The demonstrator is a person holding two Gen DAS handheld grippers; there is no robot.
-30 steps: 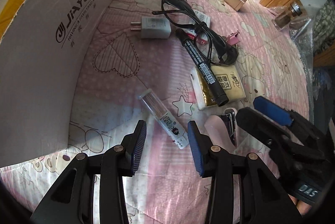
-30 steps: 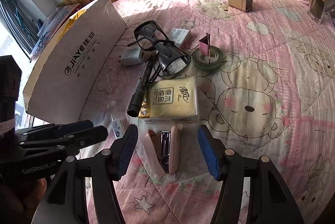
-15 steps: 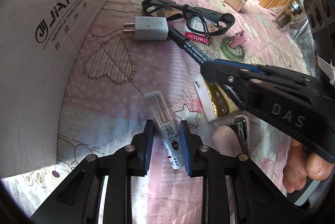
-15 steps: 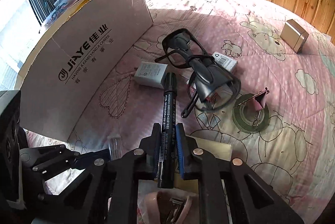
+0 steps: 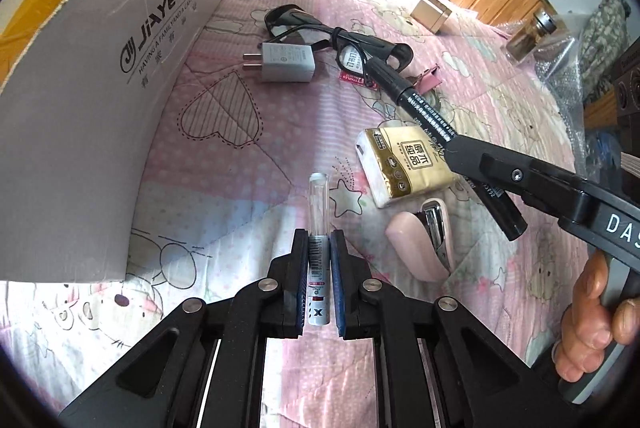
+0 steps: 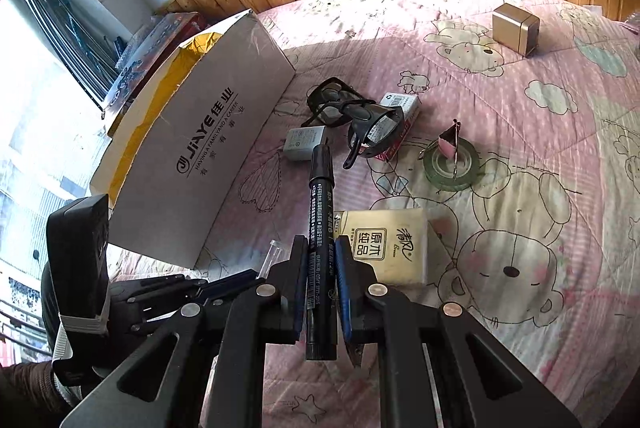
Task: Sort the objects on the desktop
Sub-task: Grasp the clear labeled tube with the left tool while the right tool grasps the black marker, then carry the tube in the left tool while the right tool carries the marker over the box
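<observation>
Left gripper (image 5: 319,248) is pinching a clear tube (image 5: 319,212), perhaps pencil leads; right gripper (image 6: 322,252) is pinching a black marker (image 6: 320,216), tissues (image 6: 384,248) just right of it.

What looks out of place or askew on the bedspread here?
The glasses lie tangled across a small packet, and a pink binder clip sits on the tape roll. Nothing looks spilled or broken.
</observation>
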